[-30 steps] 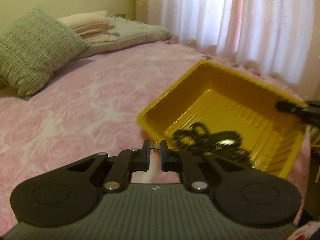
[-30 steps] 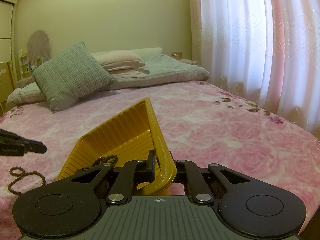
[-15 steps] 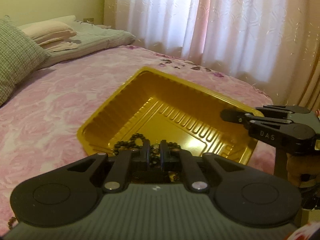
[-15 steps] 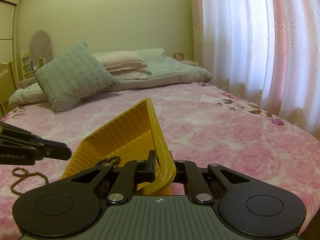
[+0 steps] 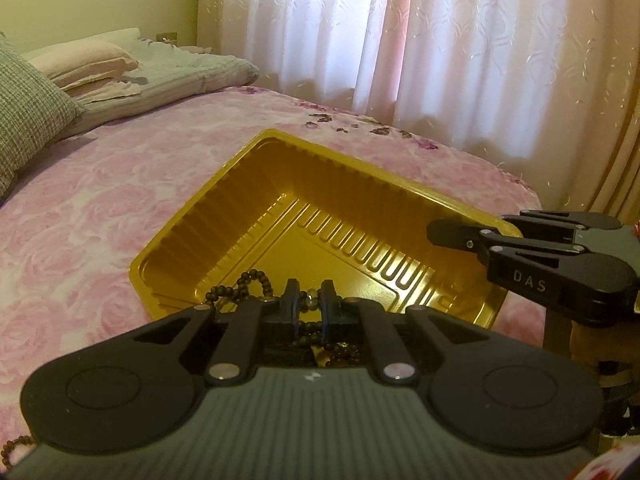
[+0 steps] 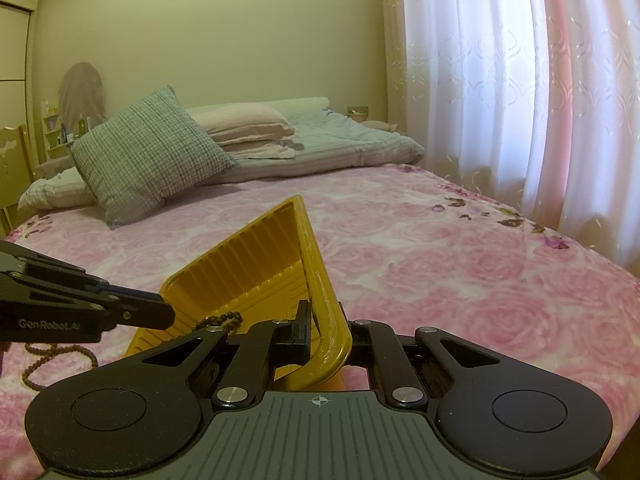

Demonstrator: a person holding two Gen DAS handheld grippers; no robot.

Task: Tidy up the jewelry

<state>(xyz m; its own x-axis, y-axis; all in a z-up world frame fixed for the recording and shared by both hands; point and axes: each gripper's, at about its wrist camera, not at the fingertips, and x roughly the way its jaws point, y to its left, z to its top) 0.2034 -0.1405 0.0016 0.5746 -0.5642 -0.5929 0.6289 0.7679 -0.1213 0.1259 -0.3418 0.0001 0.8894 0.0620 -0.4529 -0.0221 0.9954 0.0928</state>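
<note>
Between the just-parting jaws of the left gripper (image 5: pixel 311 307) a small pale bead (image 5: pixel 310 301) is seen above the yellow tray (image 5: pixel 280 216), whose thin, flexible rim is clamped by the right gripper (image 6: pixel 326 326); the limp dark bead strand (image 5: pixel 240 290) is judged best lifted by a loop.

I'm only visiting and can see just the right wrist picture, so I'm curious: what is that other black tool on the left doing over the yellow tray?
Observer: The left gripper hangs over the near corner of the yellow tray. Its fingers have just been opening, and a small shiny piece shows between them.
Visitor: Is the tray nearly full, then?
Observer: No. The dark beads lie bunched in that one near corner, partly under the gripper. The rest of the ribbed floor is bare.
</note>
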